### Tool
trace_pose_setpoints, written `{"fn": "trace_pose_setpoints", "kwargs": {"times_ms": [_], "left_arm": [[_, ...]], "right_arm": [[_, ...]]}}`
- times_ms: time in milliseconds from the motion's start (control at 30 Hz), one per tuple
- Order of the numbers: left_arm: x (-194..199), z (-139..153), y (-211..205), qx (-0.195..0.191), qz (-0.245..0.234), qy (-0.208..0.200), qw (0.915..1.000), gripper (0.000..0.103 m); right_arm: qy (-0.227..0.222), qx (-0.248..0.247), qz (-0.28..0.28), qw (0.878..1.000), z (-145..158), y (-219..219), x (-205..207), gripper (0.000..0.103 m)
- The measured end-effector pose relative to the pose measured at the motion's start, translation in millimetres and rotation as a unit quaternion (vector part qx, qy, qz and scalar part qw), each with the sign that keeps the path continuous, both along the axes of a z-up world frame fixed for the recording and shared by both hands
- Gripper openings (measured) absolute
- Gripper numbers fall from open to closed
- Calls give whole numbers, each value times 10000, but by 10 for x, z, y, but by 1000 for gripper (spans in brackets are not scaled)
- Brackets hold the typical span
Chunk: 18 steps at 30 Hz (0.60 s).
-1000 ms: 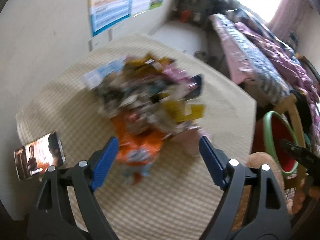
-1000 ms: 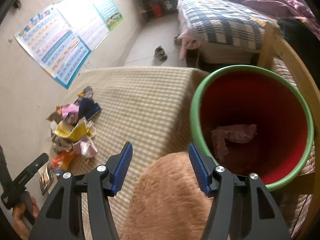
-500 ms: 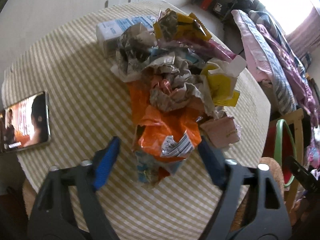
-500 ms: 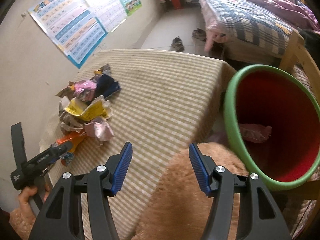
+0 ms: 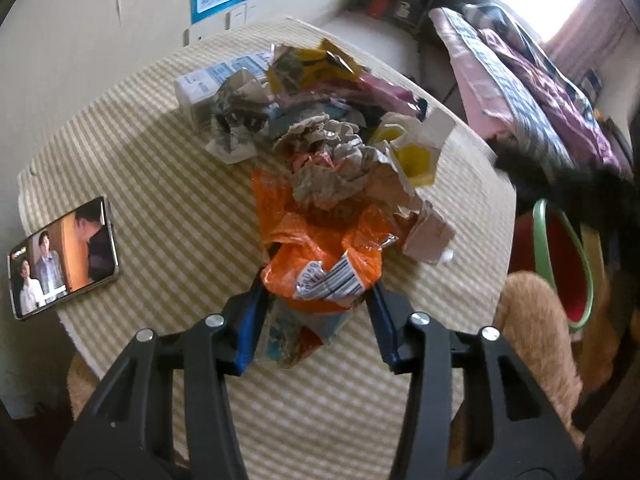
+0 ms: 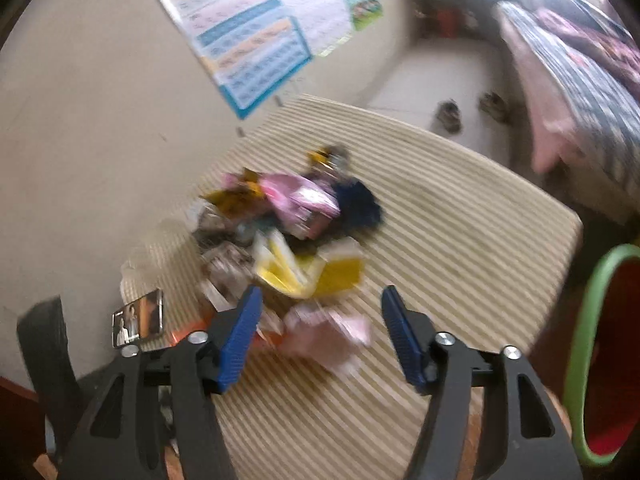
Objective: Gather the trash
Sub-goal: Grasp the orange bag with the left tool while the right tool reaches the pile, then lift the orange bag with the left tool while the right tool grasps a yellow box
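Observation:
A heap of crumpled wrappers and paper [image 5: 320,140] lies on the striped table [image 5: 160,160]. At its near end is an orange wrapper [image 5: 320,240] with a barcode. My left gripper [image 5: 318,284] points down at it, jaws closing, both blue pads against the wrapper's sides. In the blurred right wrist view the heap [image 6: 288,220] is ahead. My right gripper [image 6: 320,292] hovers over the table, jaws opening, gripping nothing; a pink crumpled wrapper [image 6: 328,332] shows below the gap. The red bin with a green rim [image 6: 580,320] is at the right edge.
A phone [image 5: 64,256] with a lit screen lies on the table's left side, also seen as the phone [image 6: 140,320] from the right. The bin [image 5: 586,276] stands off the table's right edge beside a furry brown cushion [image 5: 536,340]. A bed [image 5: 520,80] is beyond.
My left gripper came down onto the heap and narrowed around the orange wrapper. My right gripper swung left from the bin to the table and now faces the heap.

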<state>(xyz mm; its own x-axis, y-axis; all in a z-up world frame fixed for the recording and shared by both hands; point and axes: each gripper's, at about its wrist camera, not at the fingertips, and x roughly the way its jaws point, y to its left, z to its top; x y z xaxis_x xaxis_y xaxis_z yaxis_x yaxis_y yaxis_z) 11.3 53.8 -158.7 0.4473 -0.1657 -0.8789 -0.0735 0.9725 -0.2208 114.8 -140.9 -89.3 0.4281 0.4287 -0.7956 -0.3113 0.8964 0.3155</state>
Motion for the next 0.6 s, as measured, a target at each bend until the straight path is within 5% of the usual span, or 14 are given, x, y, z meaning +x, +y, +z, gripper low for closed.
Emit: {"fn": "trace_pose_setpoints", "kwargs": {"times_ms": [167, 267, 333, 600], "left_arm": [[-13, -53, -24, 22, -24, 131, 9999, 46], [-6, -41, -26, 26, -4, 92, 10000, 46], [-4, -63, -26, 26, 19, 116, 9999, 46], [-5, -21, -53, 56, -8, 18, 10000, 46]], "right_arm": [[107, -257, 342, 9990, -178, 368, 190, 60], [328, -346, 425, 9980, -335, 450, 250, 42], [497, -210, 523, 9972, -396, 468, 265, 19], [85, -19, 341, 9994, -113, 209, 76, 15]]}}
